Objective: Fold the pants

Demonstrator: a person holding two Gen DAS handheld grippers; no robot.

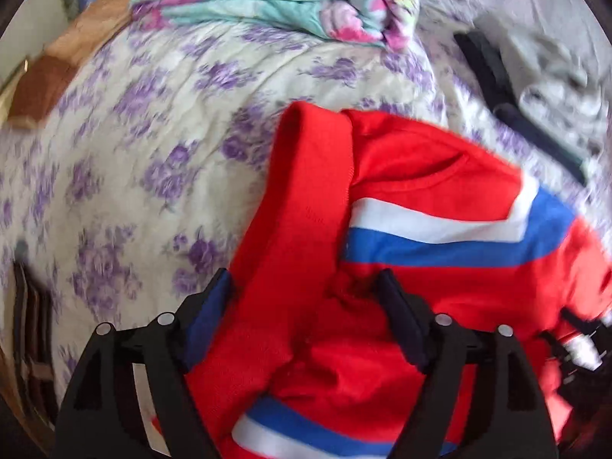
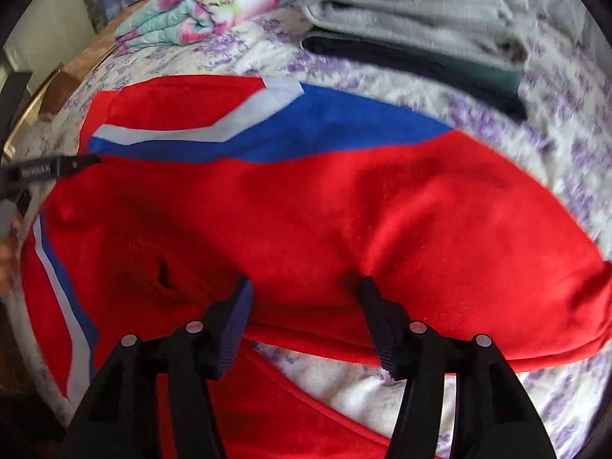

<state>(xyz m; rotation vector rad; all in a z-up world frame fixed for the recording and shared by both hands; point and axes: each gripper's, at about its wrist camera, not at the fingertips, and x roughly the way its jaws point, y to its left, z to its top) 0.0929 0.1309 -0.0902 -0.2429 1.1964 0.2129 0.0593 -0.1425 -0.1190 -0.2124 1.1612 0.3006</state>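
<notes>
Red pants (image 1: 413,176) with white and blue stripes lie bunched on a bed with a purple-flowered cover (image 1: 153,145). My left gripper (image 1: 306,298) points down over them, open, and a fold of the red cloth lies loose between its fingers. In the right wrist view the pants (image 2: 344,210) spread wide across the bed. My right gripper (image 2: 306,287) hangs open just above their near edge with nothing pinched. The left gripper (image 2: 57,166) shows at the left edge of that view, and the right gripper (image 1: 581,348) blurs at the right edge of the left wrist view.
A folded teal and pink floral blanket (image 1: 267,0) lies at the far side of the bed. A stack of folded grey and dark clothes (image 2: 420,38) sits to the right of it. The bed's wooden edge (image 1: 42,88) runs along the left.
</notes>
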